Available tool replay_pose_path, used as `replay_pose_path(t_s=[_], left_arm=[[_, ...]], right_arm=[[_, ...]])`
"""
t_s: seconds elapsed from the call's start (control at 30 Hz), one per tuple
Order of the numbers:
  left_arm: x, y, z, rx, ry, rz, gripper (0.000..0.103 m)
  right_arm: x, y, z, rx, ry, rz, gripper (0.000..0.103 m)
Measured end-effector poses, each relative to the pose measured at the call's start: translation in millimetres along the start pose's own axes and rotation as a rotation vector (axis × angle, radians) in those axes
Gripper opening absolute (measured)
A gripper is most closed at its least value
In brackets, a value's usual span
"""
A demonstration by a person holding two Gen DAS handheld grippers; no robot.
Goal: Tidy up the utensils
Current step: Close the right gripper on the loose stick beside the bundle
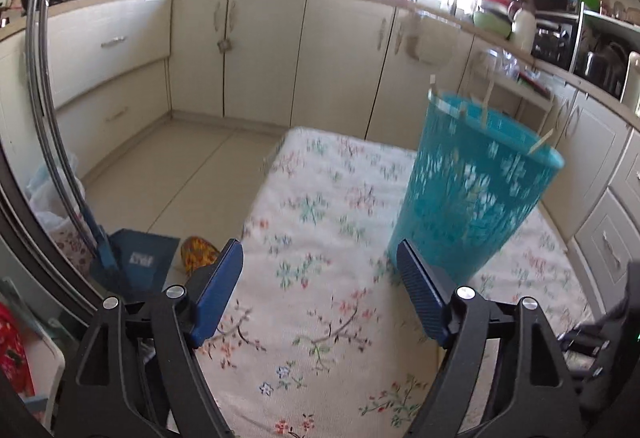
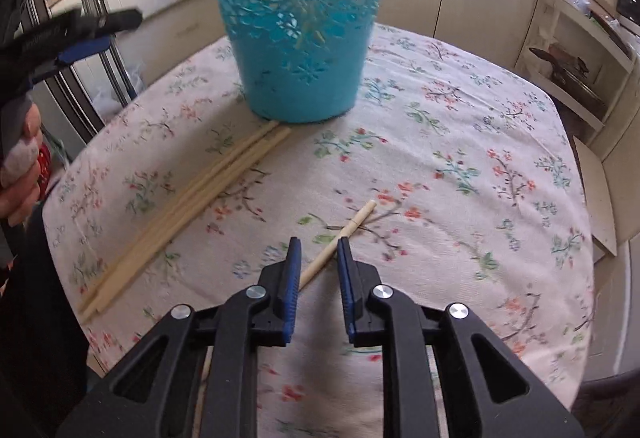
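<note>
Closing in on a lone chopstick [image 2: 347,231], the right gripper [image 2: 318,250] hung low over the floral tablecloth [image 2: 460,157], its blue pads a narrow gap apart with the stick's near end lying between them on the cloth — bracketed, but nothing pinched yet as far as the view showed. Off to the left, a loose bundle of chopsticks [image 2: 188,213] lay side by side, their far tips touching the base of the teal basket [image 2: 300,37]. That basket stood upright toward the far side of the table, and the left view showed several sticks already poking above its rim.

The left gripper [image 1: 320,258] was spread wide and empty, hovering just beside the basket [image 1: 476,189].

How would that chopstick handle? Light, stiff, thin and smooth, by the look of it — likely to roll or pivot if nipped at the very tip. Taking it nearer the middle, square across the shaft, seemed the safer hold. The perforated plastic basket looked light too, so it might tip if bumped.
</note>
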State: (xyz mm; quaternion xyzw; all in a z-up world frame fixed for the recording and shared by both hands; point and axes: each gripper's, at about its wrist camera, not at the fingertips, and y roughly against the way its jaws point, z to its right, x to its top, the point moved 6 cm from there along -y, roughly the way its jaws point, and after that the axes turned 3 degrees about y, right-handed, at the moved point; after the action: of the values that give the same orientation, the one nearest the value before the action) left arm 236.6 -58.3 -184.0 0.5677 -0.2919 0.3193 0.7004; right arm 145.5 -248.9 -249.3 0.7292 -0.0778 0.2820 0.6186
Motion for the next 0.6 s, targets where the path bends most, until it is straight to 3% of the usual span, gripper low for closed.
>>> replay_pose_path(t_s=[0.07,0.13,0.23,0.3,0.33,0.4,0.6], left_arm=[[-10,-11,0,-0.007,0.001,-0.032,0.075],[-17,-19,2,-0.009,-0.001,-0.053,0.075],[-26,-30,4,-0.007,-0.004,-0.08,0.075],[-29,-36,7,0.0,-0.009,-0.094,0.075],[-29,-36,7,-0.002,-0.013,-0.093,0.075],[-28,-35,8,-0.005,-0.011,-0.087,0.078],[-31,-41,8,-0.006,-0.005,-0.112,0.079]], right_arm=[[0,2,11,0.003,-0.093,-0.008,0.022],[-5,0,14,0.033,-0.175,0.0,0.037],[-7,-2,1,-0.043,-0.134,0.037,0.041],[-5,-3,-9,-0.02,-0.081,0.038,0.019],[-4,-3,-11,-0.007,-0.06,0.029,0.015],[-2,-4,-8,0.006,-0.028,0.016,0.011],[-4,-3,-1,0.005,-0.034,-0.007,0.011]])
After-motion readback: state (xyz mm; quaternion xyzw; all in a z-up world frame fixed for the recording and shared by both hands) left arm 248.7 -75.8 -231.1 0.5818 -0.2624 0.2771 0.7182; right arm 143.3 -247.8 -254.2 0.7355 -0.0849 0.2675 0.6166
